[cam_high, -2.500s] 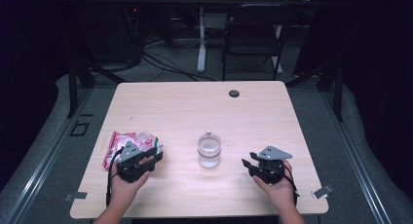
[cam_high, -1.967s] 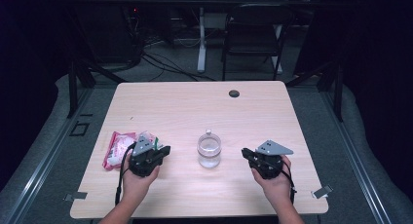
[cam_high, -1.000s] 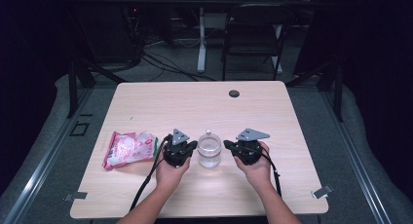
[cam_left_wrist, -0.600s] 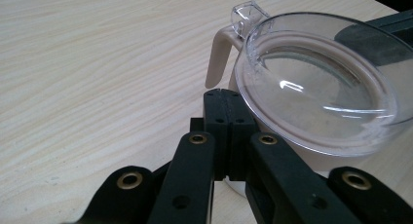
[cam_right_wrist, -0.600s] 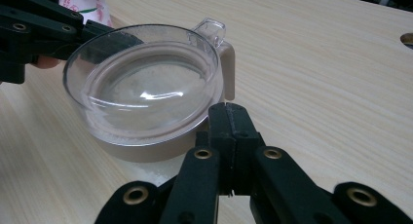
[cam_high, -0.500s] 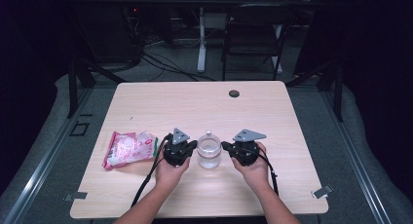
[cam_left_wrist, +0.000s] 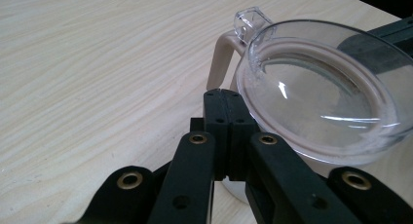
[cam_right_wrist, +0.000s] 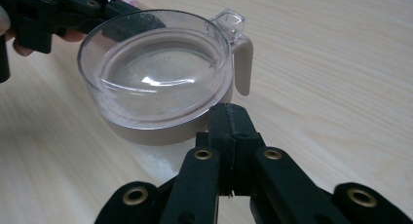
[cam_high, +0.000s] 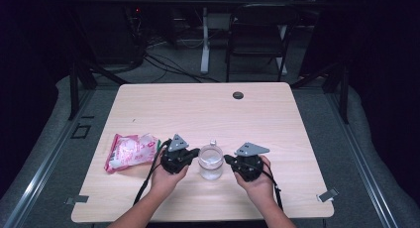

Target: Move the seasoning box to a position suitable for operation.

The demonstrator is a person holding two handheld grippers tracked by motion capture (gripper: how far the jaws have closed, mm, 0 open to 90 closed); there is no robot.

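Note:
A small jar (cam_high: 210, 162) with a clear lid (cam_left_wrist: 316, 92) and a beige collar with a handle stands at the middle of the table's near half. My left gripper (cam_high: 196, 152) is shut, with nothing between its fingers, and its tips (cam_left_wrist: 225, 100) sit right at the jar's left side under the lid's rim. On the other side my right gripper (cam_high: 228, 159) is also shut and empty, its tips (cam_right_wrist: 229, 112) close to the beige collar (cam_right_wrist: 160, 129). I cannot tell whether either tip touches the jar. The left gripper (cam_right_wrist: 58, 9) is seen beyond the lid.
A pink and white packet (cam_high: 130, 151) lies left of my left hand. A small dark round disc (cam_high: 238, 95) sits in the wooden table (cam_high: 198, 109) near its far edge. Chairs and cables stand on the floor beyond the table.
Both hands have come in from the table's sides to flank the jar, the left one leaving the pink packet. In the last second the right gripper has shifted a little nearer the jar.

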